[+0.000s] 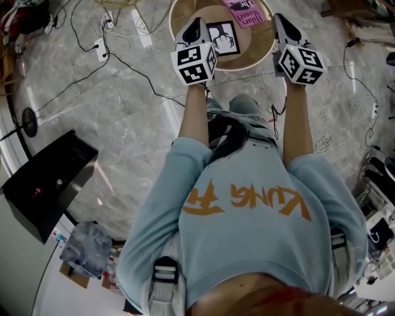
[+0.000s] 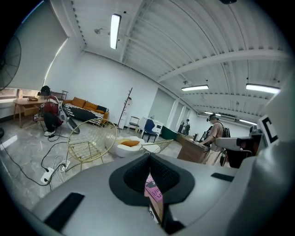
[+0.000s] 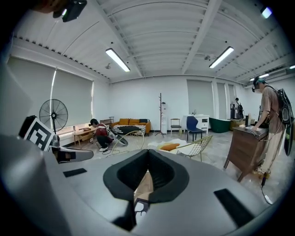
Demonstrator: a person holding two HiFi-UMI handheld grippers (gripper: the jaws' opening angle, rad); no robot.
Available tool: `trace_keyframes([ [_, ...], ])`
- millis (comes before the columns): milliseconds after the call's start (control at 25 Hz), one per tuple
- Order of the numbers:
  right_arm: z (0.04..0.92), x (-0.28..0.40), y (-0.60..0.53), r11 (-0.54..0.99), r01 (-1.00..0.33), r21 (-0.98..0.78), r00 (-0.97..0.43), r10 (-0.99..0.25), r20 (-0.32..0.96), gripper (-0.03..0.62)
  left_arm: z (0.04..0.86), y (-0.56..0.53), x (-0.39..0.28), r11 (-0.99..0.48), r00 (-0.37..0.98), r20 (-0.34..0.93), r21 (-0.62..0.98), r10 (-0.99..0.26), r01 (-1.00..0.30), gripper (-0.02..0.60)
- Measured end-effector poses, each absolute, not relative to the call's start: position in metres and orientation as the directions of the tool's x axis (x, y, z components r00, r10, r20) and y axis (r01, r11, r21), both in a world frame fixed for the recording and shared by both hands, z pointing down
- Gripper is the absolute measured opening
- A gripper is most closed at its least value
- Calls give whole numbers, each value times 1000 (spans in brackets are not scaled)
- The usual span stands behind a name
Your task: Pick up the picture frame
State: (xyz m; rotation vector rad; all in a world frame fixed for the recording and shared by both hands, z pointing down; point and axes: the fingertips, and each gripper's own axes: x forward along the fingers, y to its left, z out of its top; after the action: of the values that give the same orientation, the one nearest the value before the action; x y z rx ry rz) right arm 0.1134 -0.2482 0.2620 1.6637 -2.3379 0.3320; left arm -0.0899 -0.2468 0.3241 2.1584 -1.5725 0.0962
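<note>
Lying on the round table (image 1: pixel 247 44): picture frame (image 1: pixel 223 38) beside a pink book (image 1: pixel 247 12)

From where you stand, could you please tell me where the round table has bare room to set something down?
Bare wood shows on the round table right of the picture frame, nearer than the pink booklet, plus a small strip beyond the frame. The frame fills the middle. The left gripper hides the table's left side, so I cannot tell there.

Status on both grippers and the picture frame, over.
Left gripper and right gripper shut, empty, at near edge of the round table. Picture frame lies on it between them, untouched. Pink book just beyond; nothing blocking.
</note>
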Motion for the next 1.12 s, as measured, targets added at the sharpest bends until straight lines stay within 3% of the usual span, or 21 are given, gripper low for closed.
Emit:
trace_keyframes([
  [360,319,141,-273,313,-942,-122,-334,-840,427,-3,389,-258,-95,-119,269,468,326,-842,-938,20],
  [760,387,143,-293,337,-923,-186,-384,-770,509,-3,435,-261,-50,-173,291,559,256,-776,-951,20],
  [1120,466,145,-274,327,-914,-240,-404,-679,613,-3,499,-248,-30,-142,302,640,291,-707,-946,20],
])
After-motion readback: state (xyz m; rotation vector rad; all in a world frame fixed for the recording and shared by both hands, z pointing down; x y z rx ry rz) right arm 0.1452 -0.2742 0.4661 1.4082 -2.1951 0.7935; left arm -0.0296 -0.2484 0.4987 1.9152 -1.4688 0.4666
